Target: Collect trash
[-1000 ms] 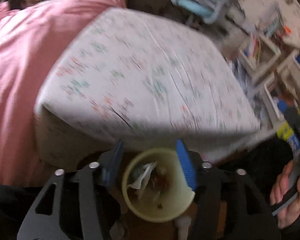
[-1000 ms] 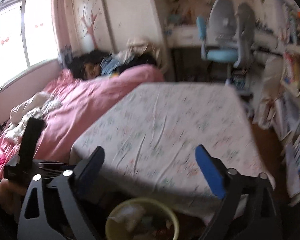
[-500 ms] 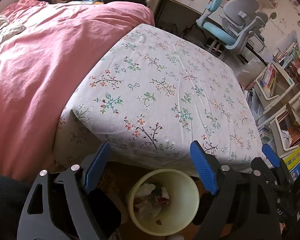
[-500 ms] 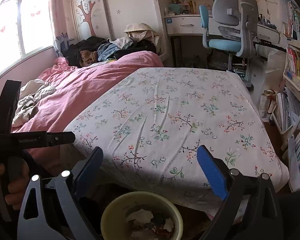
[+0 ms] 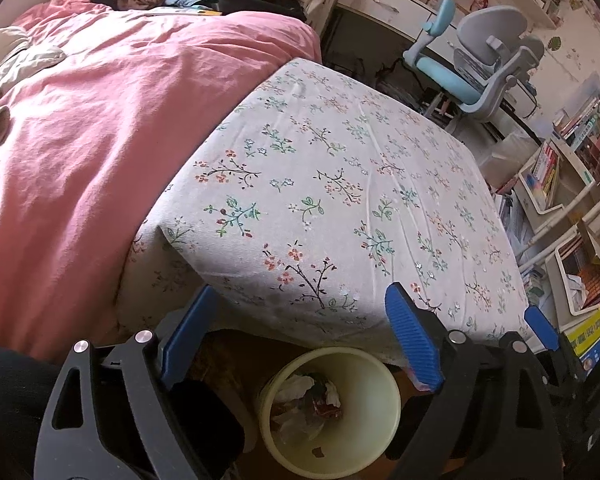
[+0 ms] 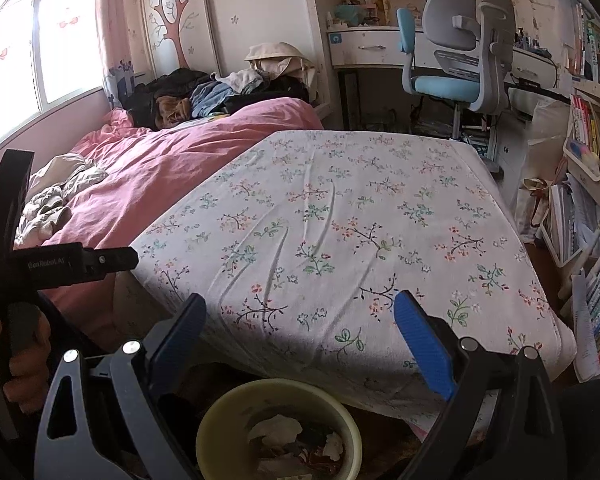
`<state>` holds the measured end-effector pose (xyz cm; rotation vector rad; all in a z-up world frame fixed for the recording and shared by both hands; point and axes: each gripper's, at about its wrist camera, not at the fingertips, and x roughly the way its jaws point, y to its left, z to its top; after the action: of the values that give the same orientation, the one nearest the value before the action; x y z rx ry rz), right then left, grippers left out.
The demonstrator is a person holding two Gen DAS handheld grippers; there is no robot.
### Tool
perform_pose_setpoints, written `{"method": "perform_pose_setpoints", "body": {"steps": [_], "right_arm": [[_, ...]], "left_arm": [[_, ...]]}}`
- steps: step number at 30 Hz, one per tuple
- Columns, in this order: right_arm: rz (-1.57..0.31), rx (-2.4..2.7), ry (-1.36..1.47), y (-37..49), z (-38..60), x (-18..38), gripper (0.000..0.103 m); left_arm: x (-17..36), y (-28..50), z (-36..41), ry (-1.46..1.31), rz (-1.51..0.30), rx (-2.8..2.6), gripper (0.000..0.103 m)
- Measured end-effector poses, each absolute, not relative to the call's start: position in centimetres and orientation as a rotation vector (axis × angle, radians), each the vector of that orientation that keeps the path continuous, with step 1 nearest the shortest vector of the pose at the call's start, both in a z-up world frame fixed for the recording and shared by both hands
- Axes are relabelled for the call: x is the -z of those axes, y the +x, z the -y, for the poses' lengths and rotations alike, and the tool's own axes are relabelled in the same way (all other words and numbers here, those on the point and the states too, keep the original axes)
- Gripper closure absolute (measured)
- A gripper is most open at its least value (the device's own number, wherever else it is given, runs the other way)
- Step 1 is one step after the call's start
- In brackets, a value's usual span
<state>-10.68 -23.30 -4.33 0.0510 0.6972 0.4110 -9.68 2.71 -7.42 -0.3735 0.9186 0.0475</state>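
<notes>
We see the bed [image 5: 340,184], its floral sheet beside a pink duvet [image 5: 100,152]. Below its near edge, on the floor, stands the pale yellow bin [image 5: 328,412] holding crumpled paper trash [image 5: 296,384] (white scraps, mostly). Above it our left gripper [image 5: 300,344] is opening, nothing between its jaws. Our right gripper [image 6: 300,344] is spread wide, also empty.

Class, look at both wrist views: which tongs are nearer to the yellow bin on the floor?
Left. The left tongs hang directly over the bin, opening, with nothing between them. The right tongs sit further back and to the side, with the bin low in their view.
</notes>
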Motion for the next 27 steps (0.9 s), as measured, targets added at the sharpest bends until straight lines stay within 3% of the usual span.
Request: {"method": "perform_pose_setpoints", "body": {"steps": [27], "right_arm": [[-0.702, -0.405, 0.042, -10.72, 23.18, 4.59, 0.012]], "left_arm": [[7.80, -9.65, -2.53, -0.376, -0.927, -0.050, 0.017]]}}
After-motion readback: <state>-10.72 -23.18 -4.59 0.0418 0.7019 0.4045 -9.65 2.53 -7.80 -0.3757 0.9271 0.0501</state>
